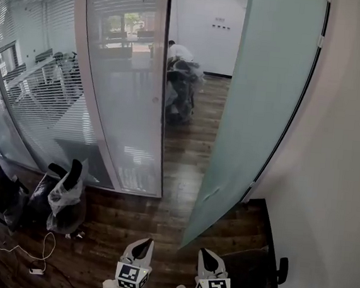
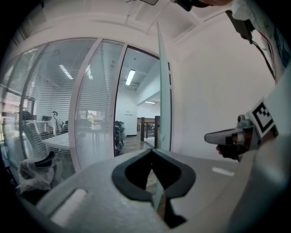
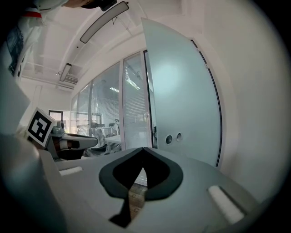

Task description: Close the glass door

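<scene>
The frosted glass door (image 1: 260, 103) stands open, swung out toward me, its free edge low near my grippers. The right gripper view shows the door's face (image 3: 182, 104) and two round lock holes (image 3: 173, 137). In the left gripper view only the door's thin edge (image 2: 163, 100) shows. My left gripper (image 1: 142, 244) and right gripper (image 1: 206, 255) are side by side at the bottom of the head view, short of the door. Both are shut and hold nothing. Each one's tips meet in its own view, the left gripper (image 2: 152, 150) and the right gripper (image 3: 143, 149).
A fixed glass partition with blinds (image 1: 122, 90) frames the doorway's left side. Black bags and a white plastic bag (image 1: 67, 193) lie at its foot, with a cable (image 1: 36, 253) on the wooden floor. A black chair (image 1: 256, 274) stands against the white wall on the right. A person (image 1: 179, 51) sits inside the room.
</scene>
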